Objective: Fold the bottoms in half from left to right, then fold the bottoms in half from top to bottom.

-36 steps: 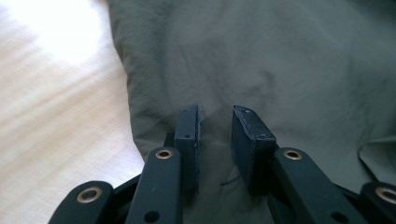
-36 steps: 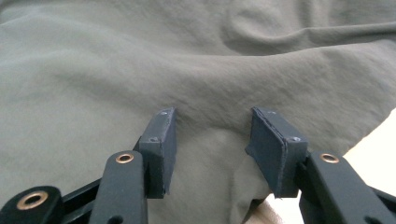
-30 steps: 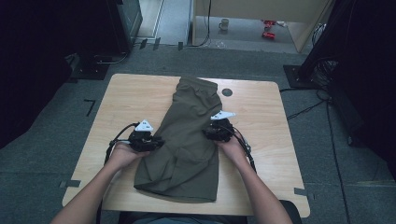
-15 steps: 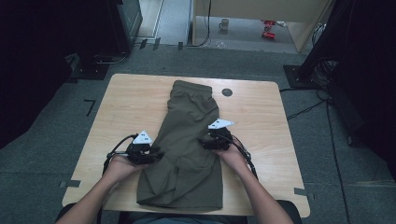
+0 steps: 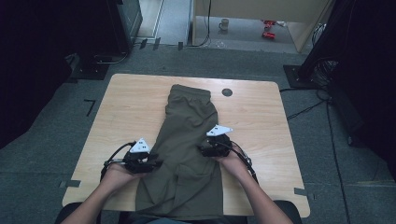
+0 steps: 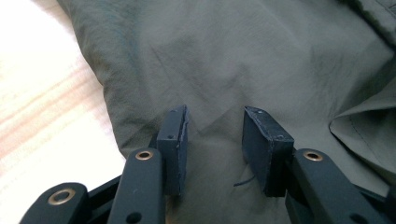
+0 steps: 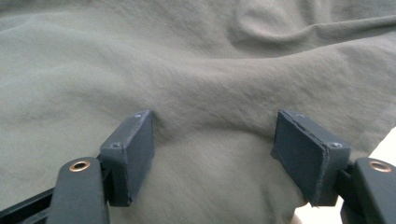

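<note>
Both claws, the left gripper (image 5: 154, 164) and right gripper (image 5: 201, 150), have just been opening and now stand spread over the trousers (image 5: 187, 154), letting go after a pull; next comes a fresh pinch of cloth between the jaws.

Each of the tongs is black, the left tongs (image 5: 156, 164) and the right tongs (image 5: 200, 150) alike, topped by a pale grey three-cornered plate with small dark marks. Black cables loop off behind them. Their jaws carry dark blue-grey rectangular pads with small screws, on black arms with brass-ringed pivots. The forearms are bare, without sleeves.
</note>
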Tool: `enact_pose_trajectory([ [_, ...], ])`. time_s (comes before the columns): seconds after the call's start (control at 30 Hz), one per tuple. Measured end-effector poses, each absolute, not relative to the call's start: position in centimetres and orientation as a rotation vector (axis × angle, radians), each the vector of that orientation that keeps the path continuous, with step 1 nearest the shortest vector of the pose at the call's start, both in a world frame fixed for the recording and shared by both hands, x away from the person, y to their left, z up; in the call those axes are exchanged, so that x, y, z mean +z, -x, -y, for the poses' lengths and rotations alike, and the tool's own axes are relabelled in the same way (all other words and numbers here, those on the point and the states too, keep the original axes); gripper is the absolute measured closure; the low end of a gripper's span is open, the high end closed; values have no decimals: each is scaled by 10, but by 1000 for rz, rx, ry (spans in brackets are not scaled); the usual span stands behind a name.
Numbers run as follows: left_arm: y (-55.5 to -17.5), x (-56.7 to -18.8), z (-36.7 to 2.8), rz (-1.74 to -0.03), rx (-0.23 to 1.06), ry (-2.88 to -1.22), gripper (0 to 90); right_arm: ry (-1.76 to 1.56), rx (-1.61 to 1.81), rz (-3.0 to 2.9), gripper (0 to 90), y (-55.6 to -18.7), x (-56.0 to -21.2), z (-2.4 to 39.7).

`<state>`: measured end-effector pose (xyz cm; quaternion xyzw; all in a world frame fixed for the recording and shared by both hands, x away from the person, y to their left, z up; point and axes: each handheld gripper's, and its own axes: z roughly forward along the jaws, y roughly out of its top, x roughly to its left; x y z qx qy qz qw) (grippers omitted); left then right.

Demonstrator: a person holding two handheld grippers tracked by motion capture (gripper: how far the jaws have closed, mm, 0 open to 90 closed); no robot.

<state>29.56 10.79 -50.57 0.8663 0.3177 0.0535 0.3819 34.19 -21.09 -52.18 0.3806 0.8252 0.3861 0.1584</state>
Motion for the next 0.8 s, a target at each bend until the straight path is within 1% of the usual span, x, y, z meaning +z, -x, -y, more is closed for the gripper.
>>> enact_pose_trajectory([
  [0.5, -277, -504, -115, -827, 87, -2206, 600, -1070, 1086, -2431, 305, -321, -517, 207],
  [0.6, -279, -501, -115, -826, 91, -2202, 575, -1100, 1081, -2441, 343, -323, -514, 209],
  [0.67, -282, -498, -117, -835, 100, -2180, 554, -1126, 1077, -2451, 340, -327, -512, 209],
  [0.8, -289, -494, -122, -850, 112, -2144, 548, -1176, 1112, -2413, 344, -330, -509, 213],
])
